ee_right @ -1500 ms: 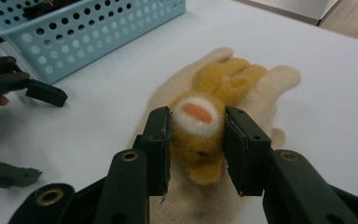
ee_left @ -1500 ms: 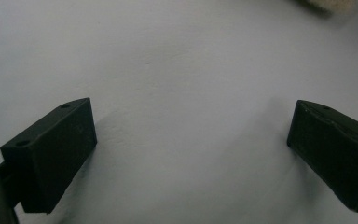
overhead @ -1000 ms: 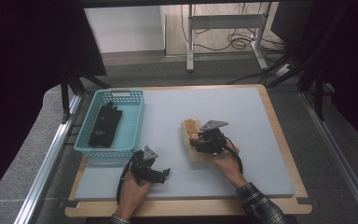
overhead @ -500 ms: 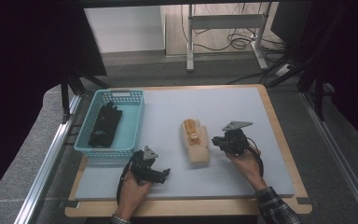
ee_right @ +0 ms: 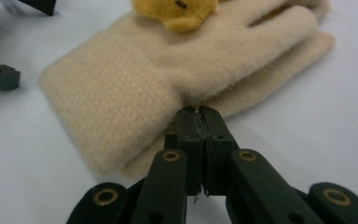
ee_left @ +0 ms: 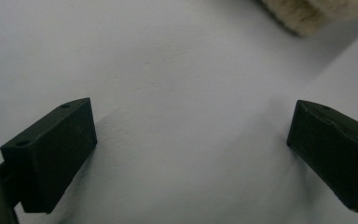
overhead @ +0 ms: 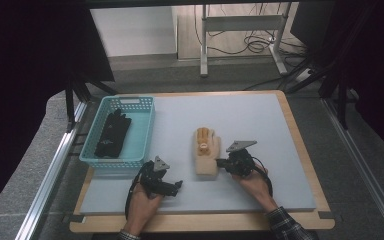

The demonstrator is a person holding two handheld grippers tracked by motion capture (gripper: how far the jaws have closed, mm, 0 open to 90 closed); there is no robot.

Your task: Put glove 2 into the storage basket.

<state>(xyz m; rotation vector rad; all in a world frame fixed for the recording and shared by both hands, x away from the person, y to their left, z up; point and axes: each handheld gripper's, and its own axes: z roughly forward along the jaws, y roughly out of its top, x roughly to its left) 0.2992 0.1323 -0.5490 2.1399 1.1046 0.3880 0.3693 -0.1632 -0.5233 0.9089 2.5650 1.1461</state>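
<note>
A cream woolly glove (overhead: 206, 156) with a yellow bear patch (overhead: 203, 145) lies flat on the grey mat, fingers pointing away from me. My right gripper (overhead: 220, 162) sits at its right edge. In the right gripper view its jaws have just been closing and now stand pressed together (ee_right: 198, 112), tips touching the glove (ee_right: 158, 79) near the thumb, with no fabric plainly between them. My left gripper (overhead: 178, 185) rests low on the mat at the front left, wide open (ee_left: 191, 140) over bare mat, with the glove's cuff (ee_left: 307, 14) beyond it.
A light-blue basket (overhead: 146, 131) at the left holds a black glove (overhead: 112, 134). The grey mat (overhead: 260, 120) lies on a wooden board with metal rails on both sides. The left gripper's jaw tip (ee_right: 0, 77) shows beyond the glove's cuff.
The right gripper drew off the glove to the right, then came back low to its right edge with jaws now together. The left gripper stayed put.
</note>
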